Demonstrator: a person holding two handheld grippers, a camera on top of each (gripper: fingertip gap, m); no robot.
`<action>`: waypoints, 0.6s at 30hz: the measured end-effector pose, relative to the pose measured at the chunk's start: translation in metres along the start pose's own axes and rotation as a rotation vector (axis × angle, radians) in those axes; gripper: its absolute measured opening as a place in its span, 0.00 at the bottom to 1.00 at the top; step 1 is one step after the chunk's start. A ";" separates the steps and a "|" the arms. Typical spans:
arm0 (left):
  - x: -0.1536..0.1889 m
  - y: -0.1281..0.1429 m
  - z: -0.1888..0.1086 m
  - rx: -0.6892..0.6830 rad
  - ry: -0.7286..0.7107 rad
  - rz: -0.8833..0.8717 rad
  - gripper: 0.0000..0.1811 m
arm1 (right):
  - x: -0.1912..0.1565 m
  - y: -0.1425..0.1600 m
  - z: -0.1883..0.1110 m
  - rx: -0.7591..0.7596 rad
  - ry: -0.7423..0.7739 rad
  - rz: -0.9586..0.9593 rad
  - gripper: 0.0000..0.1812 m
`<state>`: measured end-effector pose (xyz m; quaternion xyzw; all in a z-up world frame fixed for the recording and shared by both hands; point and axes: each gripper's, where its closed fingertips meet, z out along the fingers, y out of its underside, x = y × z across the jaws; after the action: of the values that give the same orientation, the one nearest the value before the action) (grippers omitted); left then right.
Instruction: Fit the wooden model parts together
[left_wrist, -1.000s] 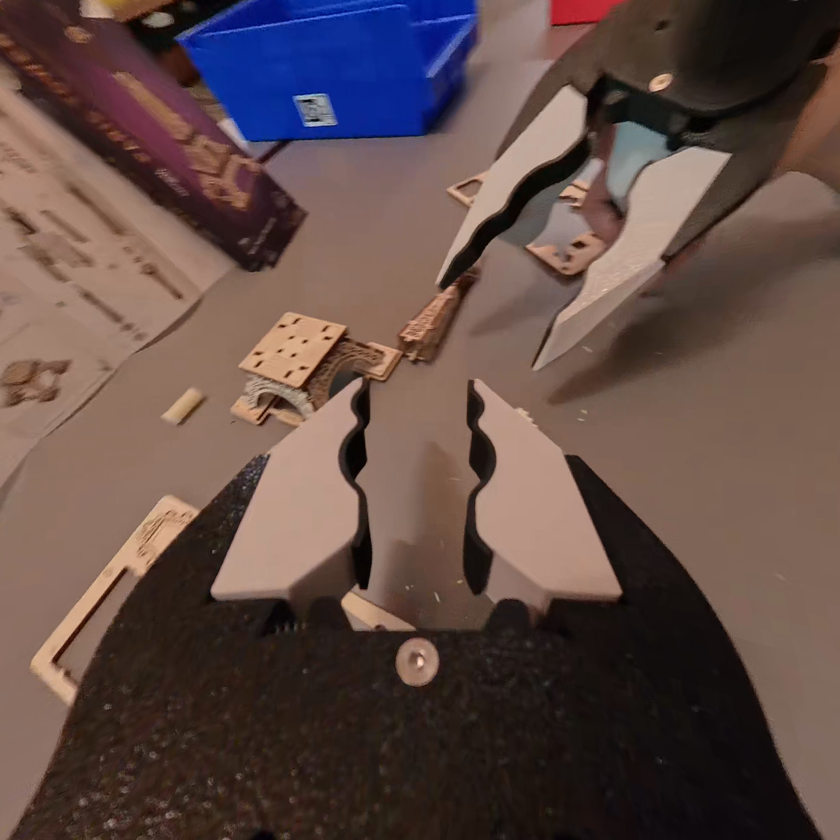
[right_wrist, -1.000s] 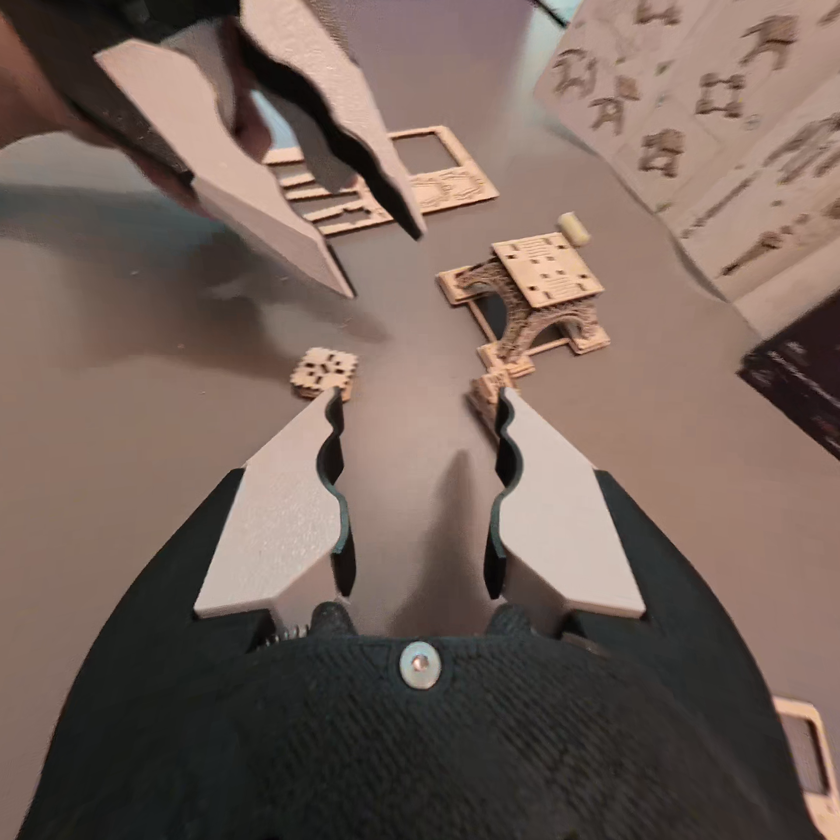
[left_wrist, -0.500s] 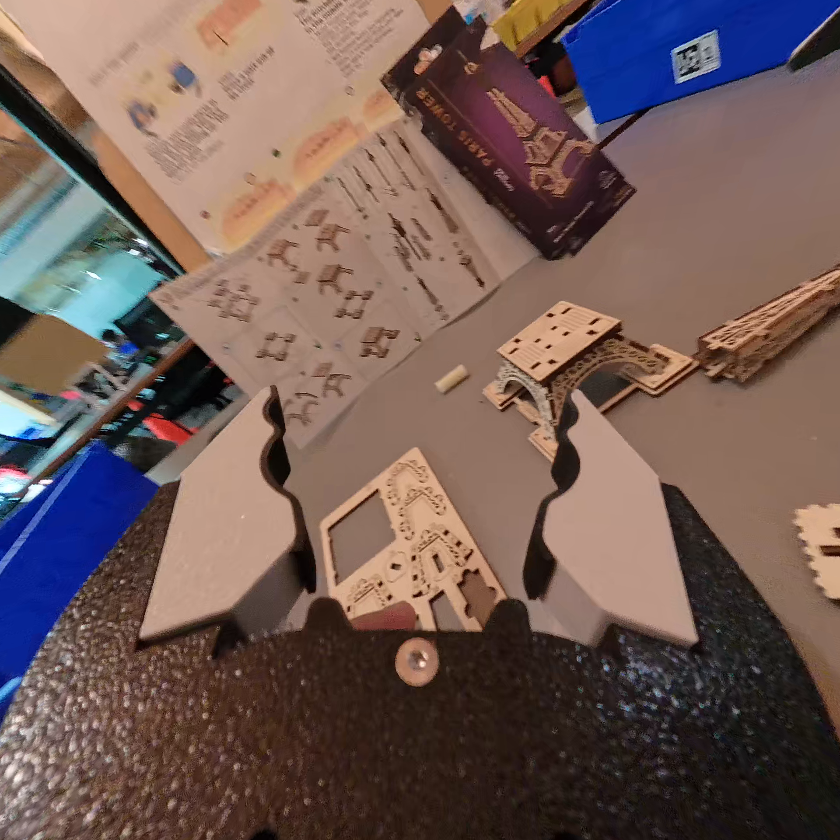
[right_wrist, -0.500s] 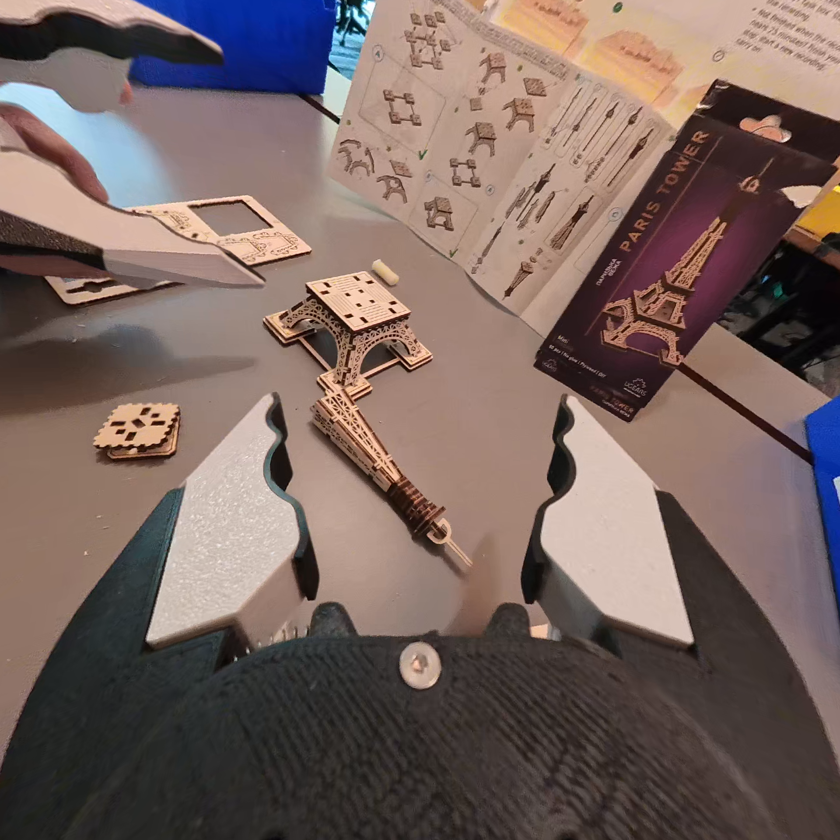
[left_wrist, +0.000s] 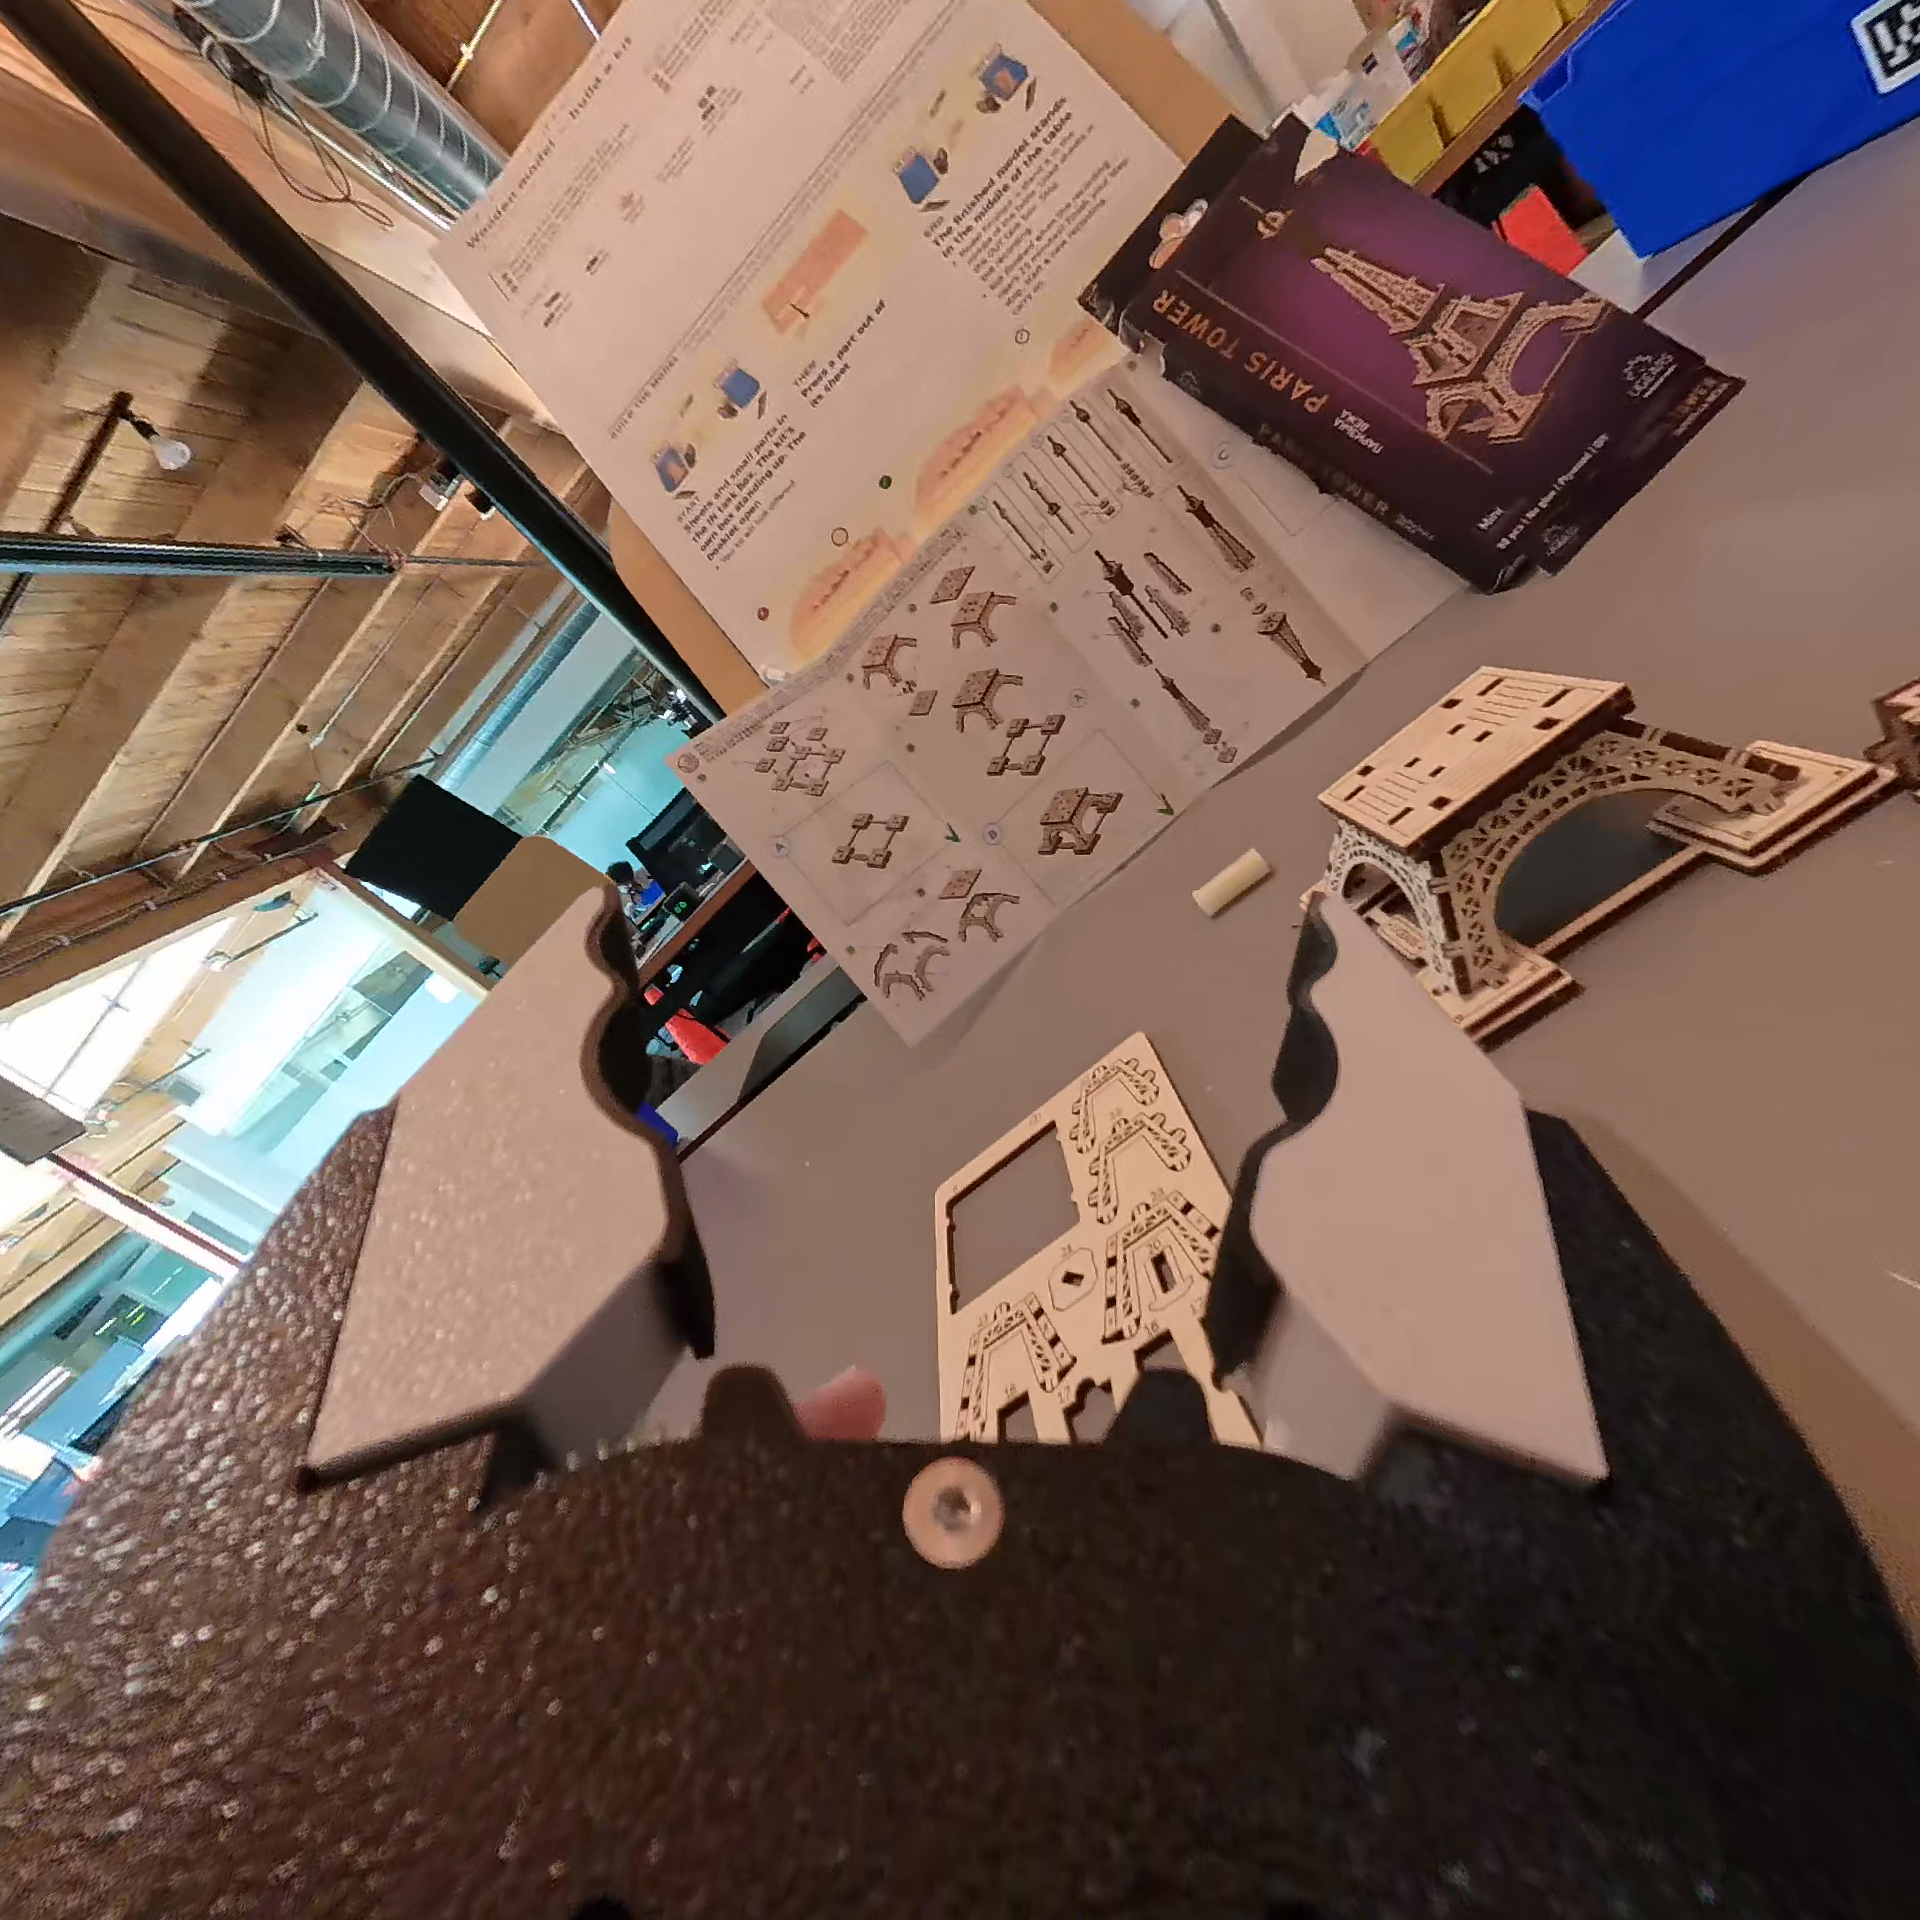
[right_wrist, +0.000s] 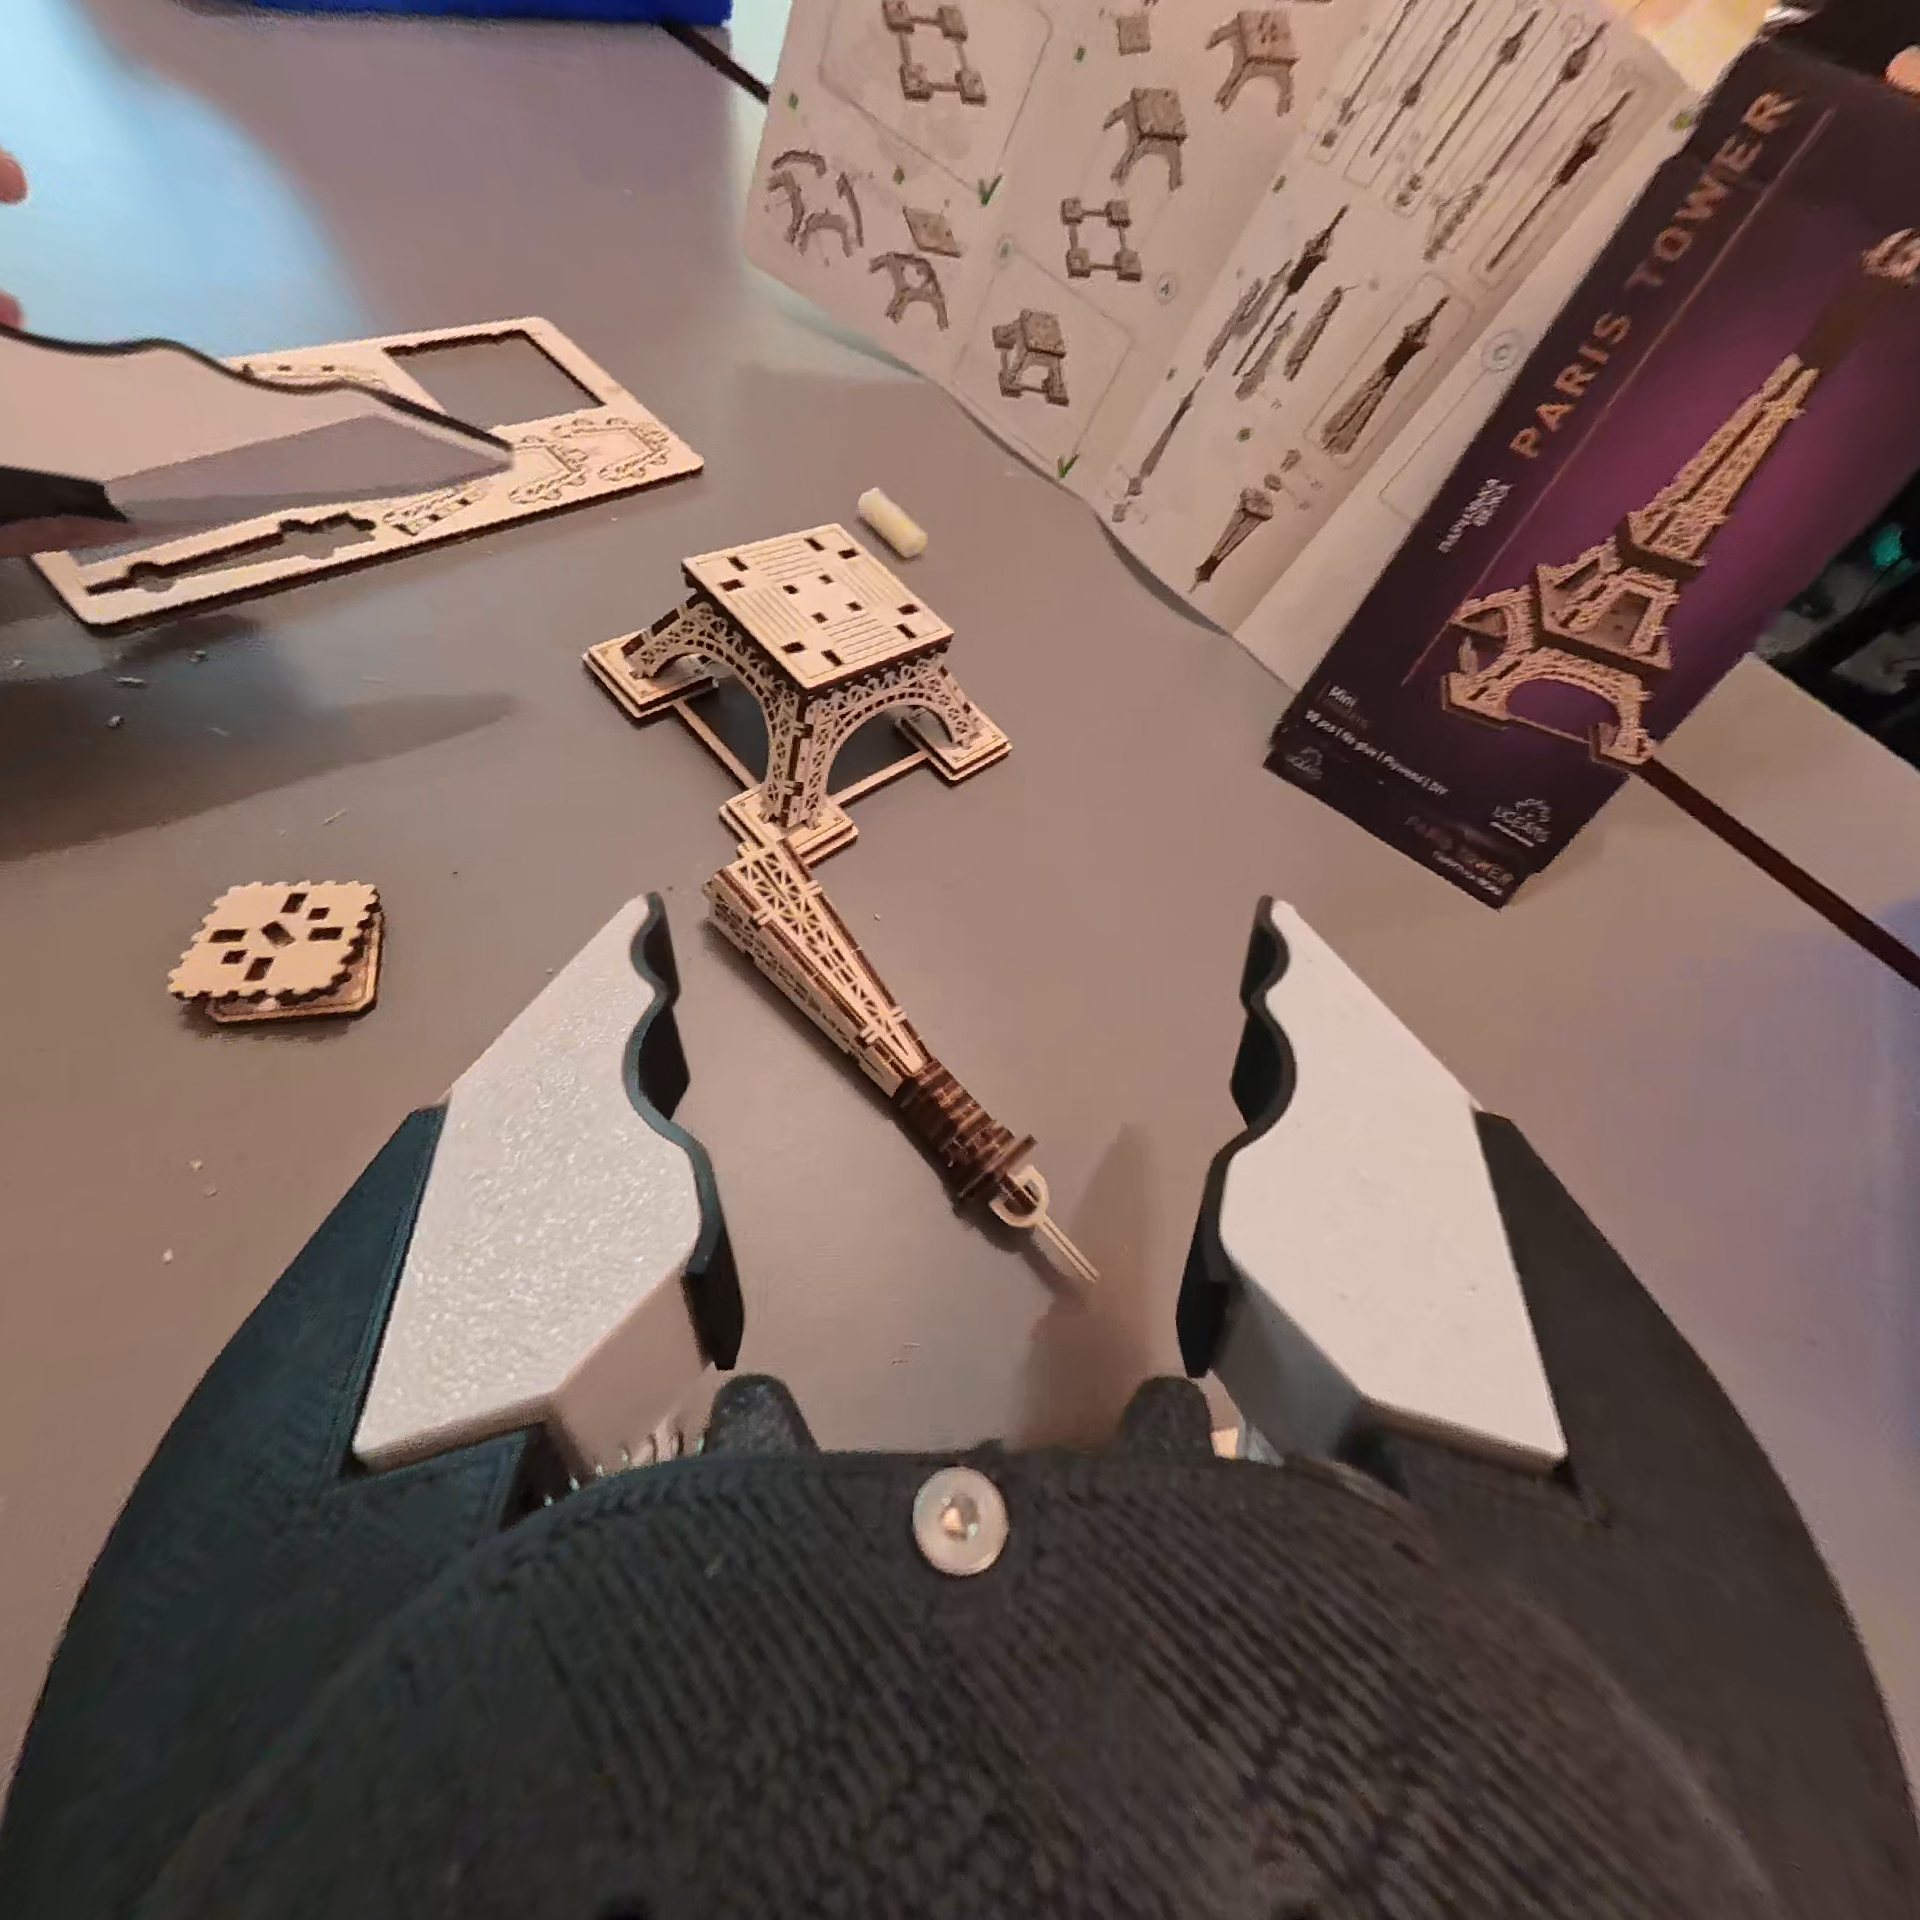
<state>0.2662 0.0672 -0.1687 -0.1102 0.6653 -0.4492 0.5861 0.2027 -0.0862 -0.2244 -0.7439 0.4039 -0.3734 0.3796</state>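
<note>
The wooden tower base (right_wrist: 816, 665) stands upright on the grey table, also in the left wrist view (left_wrist: 1475, 800). The tapered wooden spire (right_wrist: 862, 1029) lies on its side in front of the base, pointing toward my right gripper (right_wrist: 961, 925), which is open and empty, with the spire between its fingers' lines. A small square wooden platform piece (right_wrist: 275, 945) lies to the left. My left gripper (left_wrist: 961, 925) is open and empty, hovering over a punched-out wooden parts sheet (left_wrist: 1081, 1236); its finger (right_wrist: 312, 468) shows at the left of the right wrist view.
A folded instruction sheet (right_wrist: 1174, 208) and a purple model box (right_wrist: 1621, 499) stand behind the parts. A small cream cylinder (right_wrist: 891, 523) lies near the base. The parts sheet (right_wrist: 364, 468) lies at the left. A blue bin (left_wrist: 1745, 114) is far right. The small square wooden platform piece (right_wrist: 275, 945) lies around 7 cm away from my right fingertips.
Both grippers have pulled back and tilted up from the table and opened wider. The left gripper swung left, away over the parts sheet.
</note>
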 end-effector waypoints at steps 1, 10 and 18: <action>0.001 0.000 0.001 -0.005 0.005 -0.001 0.67 | -0.001 0.000 0.000 -0.002 -0.005 0.000 0.59; 0.006 0.008 0.001 -0.045 -0.006 0.037 0.67 | 0.014 -0.003 -0.004 0.031 0.038 0.094 0.60; -0.003 0.013 0.004 -0.073 -0.055 0.004 0.67 | 0.015 0.009 0.006 -0.057 -0.001 0.161 0.61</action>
<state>0.2754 0.0750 -0.1762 -0.1424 0.6650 -0.4204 0.6006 0.2107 -0.1018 -0.2308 -0.7197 0.4726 -0.3297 0.3873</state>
